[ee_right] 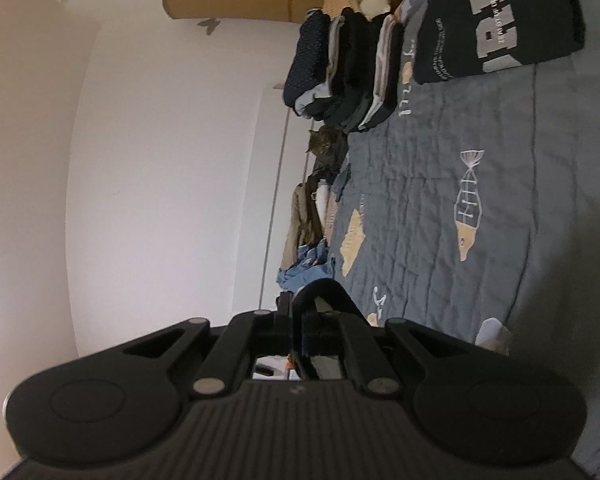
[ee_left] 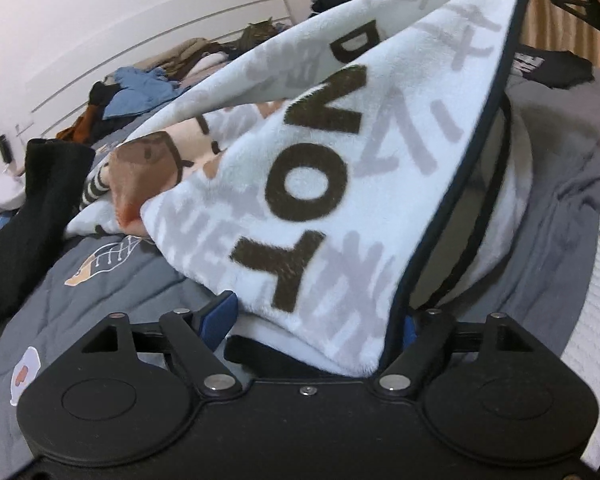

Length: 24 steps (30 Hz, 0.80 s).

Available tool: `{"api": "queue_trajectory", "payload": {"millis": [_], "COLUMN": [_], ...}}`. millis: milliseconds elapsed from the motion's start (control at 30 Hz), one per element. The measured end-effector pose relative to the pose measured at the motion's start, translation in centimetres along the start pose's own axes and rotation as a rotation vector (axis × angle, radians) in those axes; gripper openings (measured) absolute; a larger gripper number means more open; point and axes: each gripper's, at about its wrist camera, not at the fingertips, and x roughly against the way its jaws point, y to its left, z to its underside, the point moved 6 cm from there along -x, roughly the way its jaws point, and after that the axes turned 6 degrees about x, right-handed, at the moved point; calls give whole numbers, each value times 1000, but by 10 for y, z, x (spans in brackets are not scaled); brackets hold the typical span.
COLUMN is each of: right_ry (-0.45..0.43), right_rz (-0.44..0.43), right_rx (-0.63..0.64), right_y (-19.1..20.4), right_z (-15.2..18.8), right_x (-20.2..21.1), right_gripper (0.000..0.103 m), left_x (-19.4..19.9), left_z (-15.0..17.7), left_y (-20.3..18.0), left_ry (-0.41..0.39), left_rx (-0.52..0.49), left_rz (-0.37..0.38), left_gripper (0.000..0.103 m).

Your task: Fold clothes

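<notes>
Blanket (ee_left: 300, 184): fluffy pale-blue fleece, dark piping, brown block letters, stretched in a peak above the grey quilted bedspread (ee_left: 112, 280).
Left gripper (ee_left: 316, 320): blue-padded jaws spread; fleece bunched between them, grip unclear.
Right gripper (ee_right: 296, 320): jaws closed on the blanket's dark looped edging.
Folded stack (ee_right: 340, 76): at the bedspread's far edge.

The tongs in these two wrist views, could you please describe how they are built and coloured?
Both are matte black plastic. The left tongs have blue finger pads, angled link bars with silver pivot pins, and two round raised discs on the base. The right tongs share that linkage, with a ribbed base plate.
</notes>
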Motion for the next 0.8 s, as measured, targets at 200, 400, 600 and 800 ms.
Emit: {"api": "queue_trajectory", "payload": {"millis": [200, 400, 600, 800], "right_ry": [-3, 15, -29, -119], "right_rz": [-5, -39, -77, -58], "right_rx": [7, 5, -20, -63], "right_y": [4, 13, 21, 9], "right_z": [4, 13, 10, -13], "right_x": [1, 0, 8, 25], "right_gripper": [4, 4, 4, 4], "left_x": [14, 67, 123, 95], "left_z": [-7, -57, -132, -132], "left_y": [19, 75, 89, 57], "left_ry": [-17, -187, -375, -252], "left_rx": [29, 72, 107, 166], "left_rz": [-16, -172, -164, -43], "left_gripper": [13, 11, 10, 20]}}
